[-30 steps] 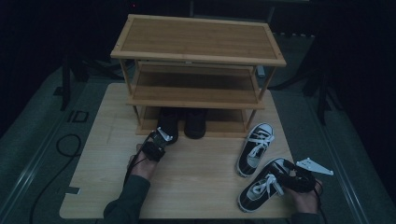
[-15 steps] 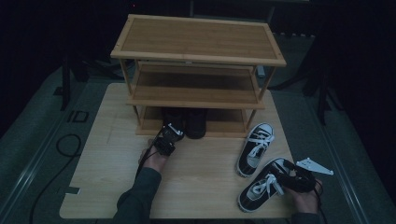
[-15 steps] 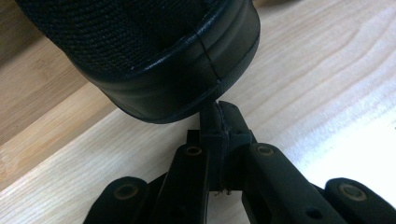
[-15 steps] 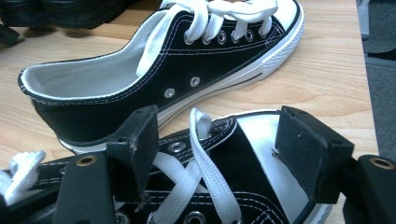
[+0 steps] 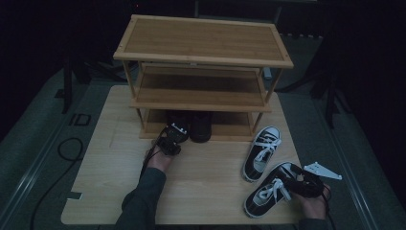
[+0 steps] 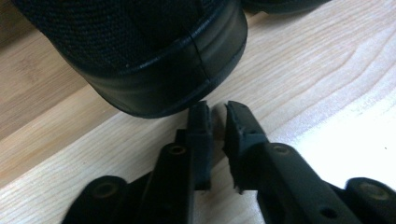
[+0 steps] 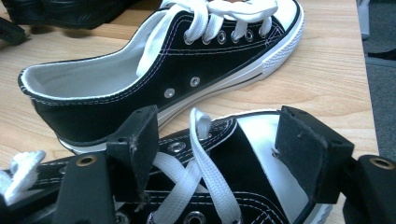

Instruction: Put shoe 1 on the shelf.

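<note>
The left gripper [image 6: 215, 109], its jaws just parting slightly with nothing between them, points at the black shoe [image 6: 154, 51] directly ahead on the rack's bottom shelf [image 5: 237, 125], heel toward the tips, toe running deeper.

high: above, facing forward-down | tool views: close, low | shared: table [image 5: 210, 187]

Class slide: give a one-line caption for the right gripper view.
Right gripper straddling the near black-and-white sneaker, its partner sneaker lying just beyond on the wooden table.
</note>
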`<state>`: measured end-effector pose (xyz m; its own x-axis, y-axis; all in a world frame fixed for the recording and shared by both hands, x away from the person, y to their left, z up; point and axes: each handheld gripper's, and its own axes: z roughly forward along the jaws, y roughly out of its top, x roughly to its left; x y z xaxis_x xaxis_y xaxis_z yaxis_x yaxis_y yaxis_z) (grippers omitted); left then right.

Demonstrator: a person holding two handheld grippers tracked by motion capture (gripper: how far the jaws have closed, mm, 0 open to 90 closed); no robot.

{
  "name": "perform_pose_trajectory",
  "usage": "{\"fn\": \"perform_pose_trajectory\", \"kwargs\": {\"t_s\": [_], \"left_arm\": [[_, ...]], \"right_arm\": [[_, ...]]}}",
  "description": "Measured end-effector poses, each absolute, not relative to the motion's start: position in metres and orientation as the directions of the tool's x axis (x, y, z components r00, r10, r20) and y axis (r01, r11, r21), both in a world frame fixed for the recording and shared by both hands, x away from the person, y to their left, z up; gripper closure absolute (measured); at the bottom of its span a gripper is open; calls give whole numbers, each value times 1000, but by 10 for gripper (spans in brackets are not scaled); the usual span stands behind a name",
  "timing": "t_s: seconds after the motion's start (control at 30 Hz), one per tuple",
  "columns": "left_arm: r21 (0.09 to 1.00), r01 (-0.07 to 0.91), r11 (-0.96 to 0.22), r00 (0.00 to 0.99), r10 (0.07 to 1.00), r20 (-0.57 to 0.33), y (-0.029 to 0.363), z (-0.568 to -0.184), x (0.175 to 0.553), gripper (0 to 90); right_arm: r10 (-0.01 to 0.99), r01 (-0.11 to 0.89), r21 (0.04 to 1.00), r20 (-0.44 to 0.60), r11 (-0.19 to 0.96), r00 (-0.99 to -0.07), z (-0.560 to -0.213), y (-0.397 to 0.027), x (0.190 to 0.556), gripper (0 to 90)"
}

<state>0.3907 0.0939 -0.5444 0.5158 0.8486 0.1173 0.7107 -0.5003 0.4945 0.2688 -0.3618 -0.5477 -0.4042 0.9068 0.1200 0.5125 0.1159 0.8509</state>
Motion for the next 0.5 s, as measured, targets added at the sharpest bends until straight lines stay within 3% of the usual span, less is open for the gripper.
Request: {"fn": "perform_pose_trajectory", "kwargs": {"t_s": [0.23, 0.37, 0.5], "left_arm": [[535, 706, -464, 512, 856, 66, 109, -542, 383, 712], [581, 705, -406, 504, 863, -9, 122, -539, 378, 665], [590, 701, -401, 505, 863, -14, 129, -538, 374, 631]], "right_arm": [[907, 513, 851, 120, 115, -403, -548, -362, 269, 300], [908, 514, 850, 120, 115, -403, -548, -362, 269, 299], [908, 516, 849, 119, 117, -402, -547, -361, 269, 299]]}}
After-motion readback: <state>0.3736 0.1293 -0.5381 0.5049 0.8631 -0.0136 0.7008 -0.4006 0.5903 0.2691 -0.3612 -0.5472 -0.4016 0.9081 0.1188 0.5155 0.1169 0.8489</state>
